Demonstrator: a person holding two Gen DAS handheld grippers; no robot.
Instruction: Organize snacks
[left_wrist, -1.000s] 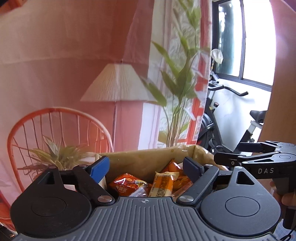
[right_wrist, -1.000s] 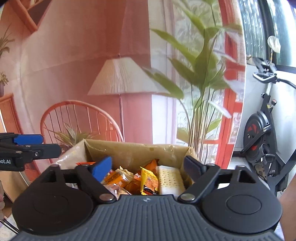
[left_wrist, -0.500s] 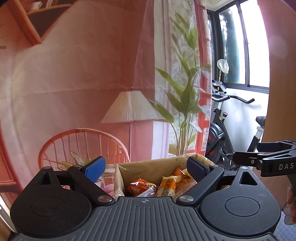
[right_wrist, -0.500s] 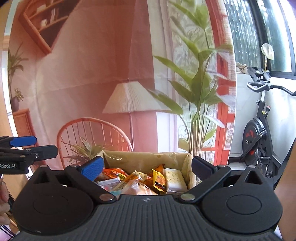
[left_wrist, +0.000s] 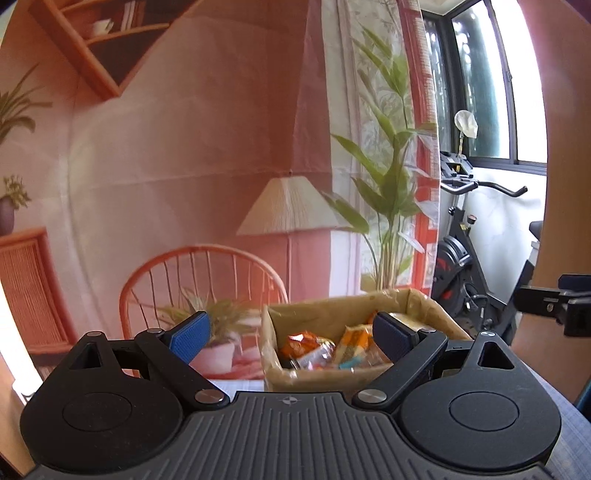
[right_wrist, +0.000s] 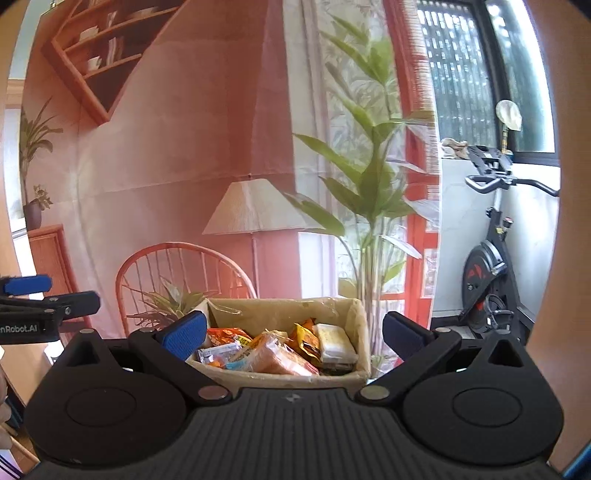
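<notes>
On the desk (left_wrist: 576, 413), box (right_wrist: 295, 376): stood full of snack packets (right_wrist: 280, 354).
Left claw (left_wrist: 291, 332): spread apart, empty.
Right claw (right_wrist: 295, 332): spread apart, empty.

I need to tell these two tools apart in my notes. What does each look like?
Both match: the left tool and right tool have ribbed dark grey bodies, round black discs, black linkage arms with silver pivots, and blue pads. White lettering marks the left tool's side.

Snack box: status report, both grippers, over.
Left gripper open, empty. Right gripper open, empty. Snack box ahead, full of packets, untouched. Nothing in the way.
</notes>
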